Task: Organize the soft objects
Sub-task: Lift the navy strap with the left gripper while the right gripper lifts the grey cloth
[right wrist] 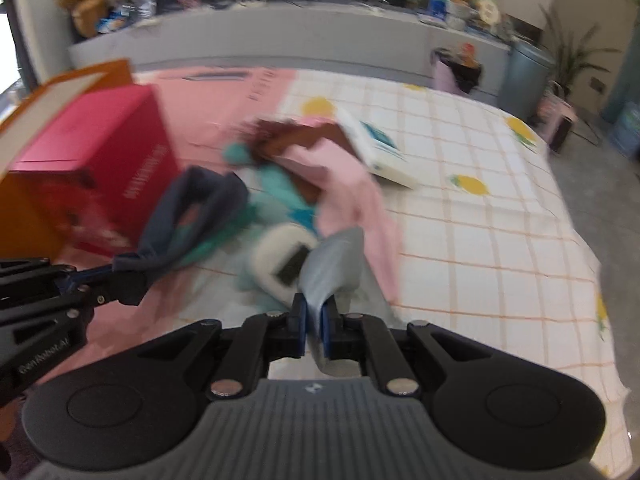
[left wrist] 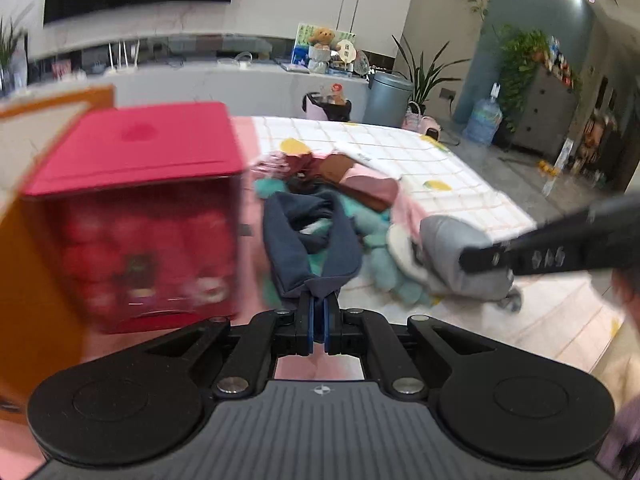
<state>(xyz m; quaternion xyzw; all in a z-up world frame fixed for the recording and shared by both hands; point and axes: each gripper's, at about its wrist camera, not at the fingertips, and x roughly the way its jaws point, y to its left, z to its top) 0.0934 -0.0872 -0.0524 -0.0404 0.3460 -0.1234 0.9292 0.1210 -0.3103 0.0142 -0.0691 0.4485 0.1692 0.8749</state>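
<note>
Navy cloth [left wrist: 310, 240] is pinched in the left hand-held gripper [left wrist: 319, 308]; grey cloth [right wrist: 332, 268] is pinched in the right hand-held gripper [right wrist: 314, 312], near the red box [left wrist: 136, 208].

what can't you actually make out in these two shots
- Red box, left wrist view: motion blur smears its front print.
- Clothes pile, both views: blurred and overlapping, so the count is unclear.
- Grey cloth, right wrist view: its near end is hidden by the right gripper.
- Orange box: cut off by the left edge.
</note>
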